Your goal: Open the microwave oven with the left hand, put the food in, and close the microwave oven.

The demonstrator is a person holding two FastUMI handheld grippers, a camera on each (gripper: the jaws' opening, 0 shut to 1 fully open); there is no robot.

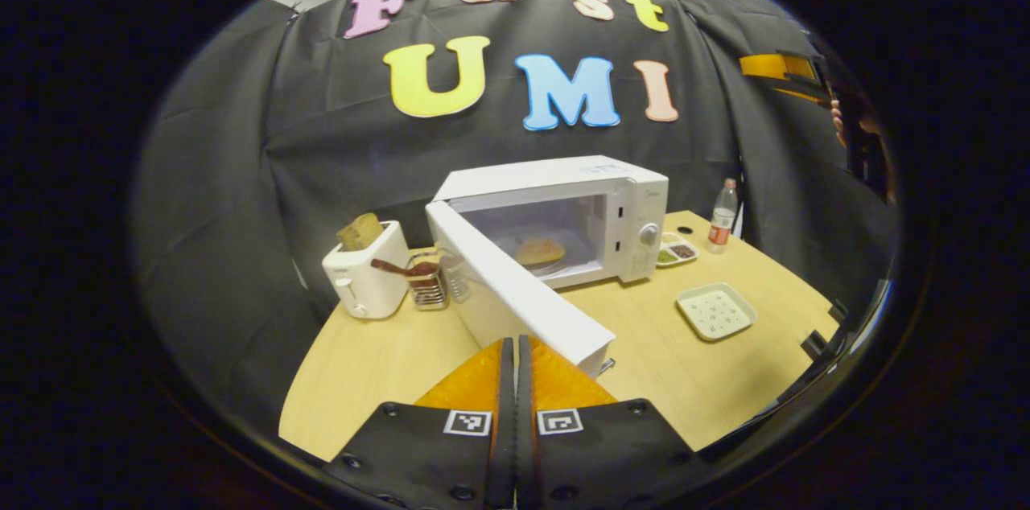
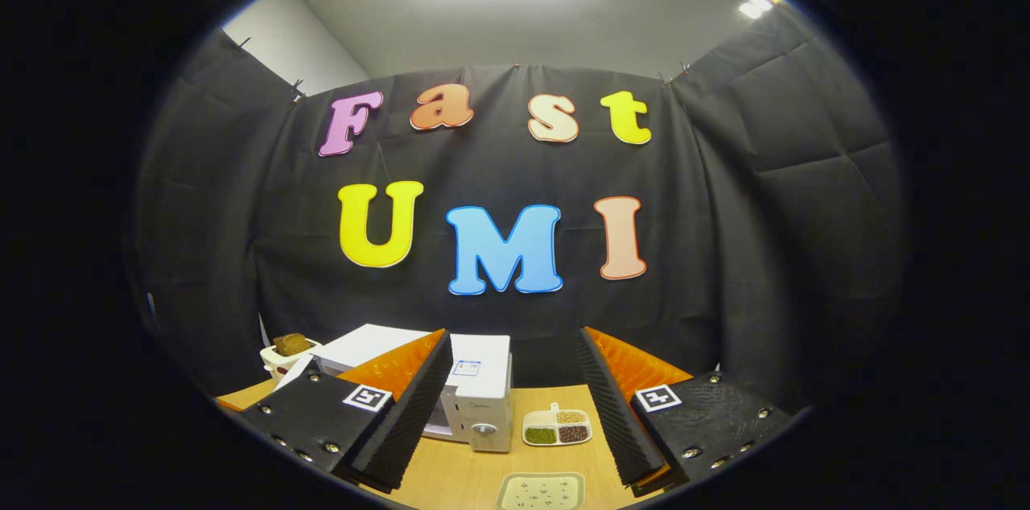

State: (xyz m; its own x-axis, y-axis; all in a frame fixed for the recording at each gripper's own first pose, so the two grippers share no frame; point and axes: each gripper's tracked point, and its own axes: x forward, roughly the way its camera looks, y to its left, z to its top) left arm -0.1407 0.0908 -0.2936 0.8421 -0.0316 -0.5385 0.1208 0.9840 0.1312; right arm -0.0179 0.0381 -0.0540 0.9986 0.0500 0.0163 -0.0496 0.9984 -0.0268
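At the bottom of the left gripper view, the left gripper (image 1: 516, 349) has its fingers pressed together, empty, just before the microwave oven's (image 1: 599, 200) open door (image 1: 515, 293). The food (image 1: 540, 252) lies inside. The right gripper (image 2: 511, 405) gapes wide above the table (image 2: 483, 478).

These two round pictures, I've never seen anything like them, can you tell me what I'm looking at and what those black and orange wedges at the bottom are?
Each picture comes from a fisheye camera riding on hand-held tongs; a person holds one pair in each hand. The wedges are the tongs' own fingers. In the left gripper view, the left tongs are closed and empty, just before the edge of the open microwave door. Inside the microwave lies food on a plate. On the wooden table stand a toaster with bread, a wire rack, a divided dish, a bottle and a square tray. In the right gripper view, the right tongs are open, empty, raised above the table.
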